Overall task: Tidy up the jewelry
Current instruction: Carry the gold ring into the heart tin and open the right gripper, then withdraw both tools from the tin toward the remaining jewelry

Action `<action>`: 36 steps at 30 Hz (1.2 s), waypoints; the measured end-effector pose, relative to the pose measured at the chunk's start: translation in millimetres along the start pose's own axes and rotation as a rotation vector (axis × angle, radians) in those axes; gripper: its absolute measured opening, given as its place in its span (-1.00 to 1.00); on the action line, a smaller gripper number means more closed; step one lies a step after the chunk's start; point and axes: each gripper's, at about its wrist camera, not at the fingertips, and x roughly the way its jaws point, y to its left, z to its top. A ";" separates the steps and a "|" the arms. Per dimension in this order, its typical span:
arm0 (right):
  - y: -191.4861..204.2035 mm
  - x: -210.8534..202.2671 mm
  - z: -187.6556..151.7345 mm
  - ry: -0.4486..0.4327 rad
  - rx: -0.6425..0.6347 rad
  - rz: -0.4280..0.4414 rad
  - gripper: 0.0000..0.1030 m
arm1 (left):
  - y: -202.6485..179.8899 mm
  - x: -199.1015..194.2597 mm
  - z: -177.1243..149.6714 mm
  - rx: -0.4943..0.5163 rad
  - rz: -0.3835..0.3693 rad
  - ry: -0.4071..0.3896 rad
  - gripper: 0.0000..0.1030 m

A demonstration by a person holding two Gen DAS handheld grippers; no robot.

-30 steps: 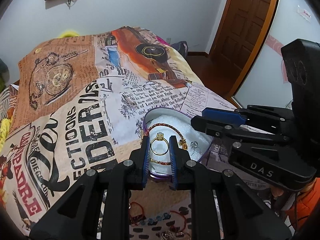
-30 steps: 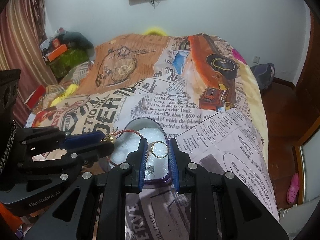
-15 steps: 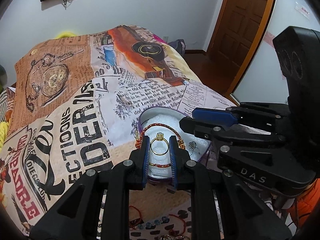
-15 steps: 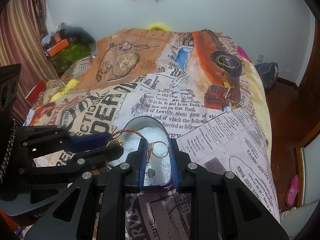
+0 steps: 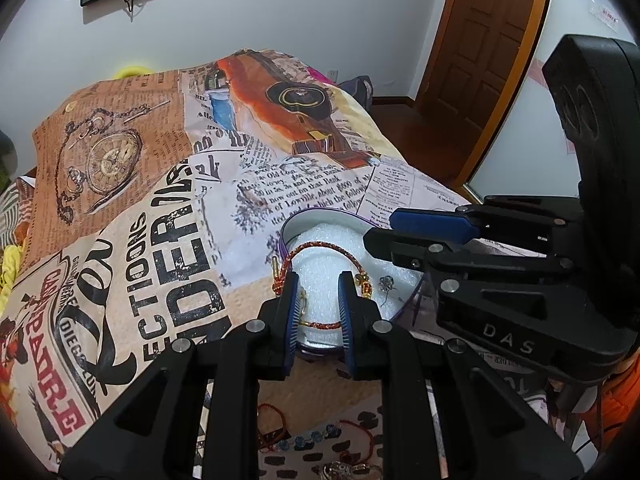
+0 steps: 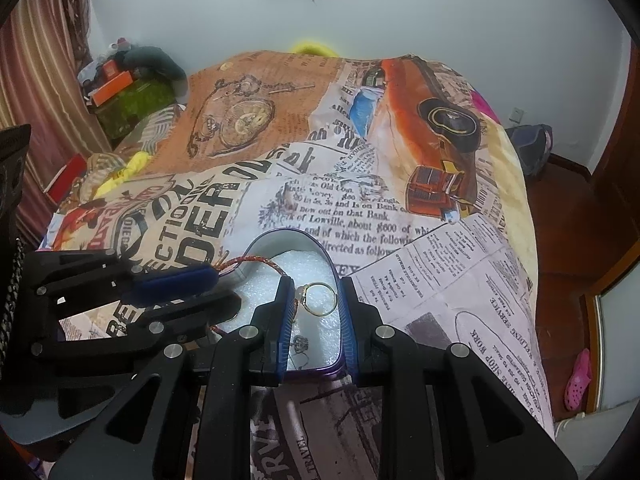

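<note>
A purple tin [image 5: 320, 216] [image 6: 294, 236] lined with white foam lies on the printed bedspread. A red braided bracelet [image 5: 320, 245] [image 6: 256, 259] and a small silver earring [image 5: 387, 282] [image 6: 301, 343] lie in it. My right gripper [image 6: 315, 300] is shut on a gold ring [image 6: 318, 299] and holds it over the foam. My left gripper [image 5: 318, 300] is open and empty over the tin; a gold ring [image 5: 303, 305] is half hidden against its left finger.
More jewelry [image 5: 316, 438] lies on the bed below the left gripper. The right gripper's body [image 5: 520, 280] crowds the tin's right side. Clutter [image 6: 128, 88] sits at the bed's far left. A wooden door [image 5: 492, 48] stands at the right.
The gold ring that stood between the left gripper's fingers has dropped out of the middle and now lies against the left finger. The right gripper still holds its ring over the tin.
</note>
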 end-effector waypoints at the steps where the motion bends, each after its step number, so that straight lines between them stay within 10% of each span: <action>1: -0.4 -0.8 0.0 0.003 0.002 0.003 -0.60 | 0.5 -1.0 0.1 -0.001 0.004 0.001 -0.65; 25: 26.0 -75.9 -11.8 -0.085 0.010 -0.015 -0.48 | -6.1 -91.9 -20.9 -0.010 0.066 -0.079 -0.46; 29: 33.6 -89.3 -19.3 -0.112 0.010 -0.024 -0.13 | -9.4 -107.4 -32.2 -0.009 0.078 -0.091 -0.37; 36: 46.1 -100.6 -35.5 -0.121 0.001 -0.038 -0.11 | 0.9 -121.1 -50.8 -0.035 0.096 -0.081 -0.32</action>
